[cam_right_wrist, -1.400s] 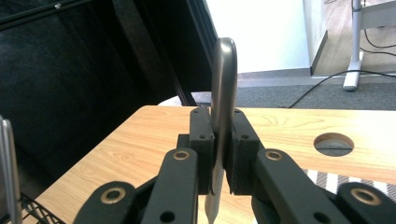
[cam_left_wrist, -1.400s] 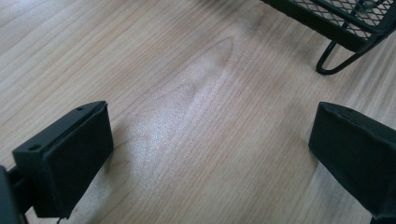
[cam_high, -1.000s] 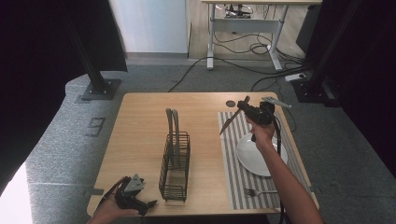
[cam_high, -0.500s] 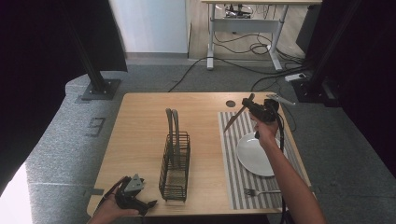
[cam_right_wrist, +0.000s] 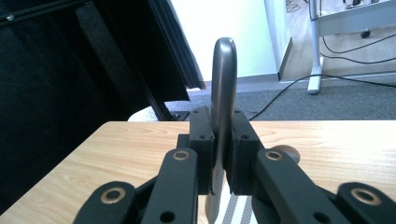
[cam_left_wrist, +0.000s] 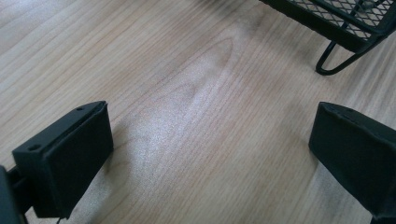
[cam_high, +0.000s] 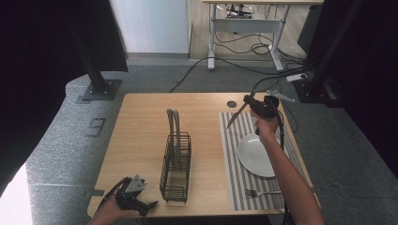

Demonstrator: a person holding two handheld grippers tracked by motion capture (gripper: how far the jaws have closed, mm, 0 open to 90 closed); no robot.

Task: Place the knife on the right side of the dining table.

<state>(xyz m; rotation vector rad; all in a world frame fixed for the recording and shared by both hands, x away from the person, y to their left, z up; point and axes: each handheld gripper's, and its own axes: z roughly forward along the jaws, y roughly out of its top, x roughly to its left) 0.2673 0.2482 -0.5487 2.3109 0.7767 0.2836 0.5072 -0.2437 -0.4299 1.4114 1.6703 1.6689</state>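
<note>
My right gripper (cam_high: 257,106) is shut on a table knife (cam_high: 237,116) and holds it in the air over the far end of the striped placemat (cam_high: 233,164). The knife slants, blade tip down to the left. In the right gripper view the knife's metal handle (cam_right_wrist: 223,84) stands upright, clamped between the jaws of that gripper (cam_right_wrist: 219,156). A white plate (cam_high: 258,154) and a fork (cam_high: 260,192) lie on the mat. My left gripper (cam_high: 141,205) rests at the table's front left corner, open (cam_left_wrist: 210,154) with only bare wood between its pads.
A black wire caddy (cam_high: 176,164) stands mid-table with two grey handles (cam_high: 172,126) sticking up; its foot (cam_left_wrist: 327,65) lies just ahead of the left gripper. A round dark grommet (cam_high: 232,103) sits near the table's far edge. Cables run across the floor beyond.
The right gripper has risen slightly with the knife and drifted a little toward the far edge. The left gripper has stayed put.
</note>
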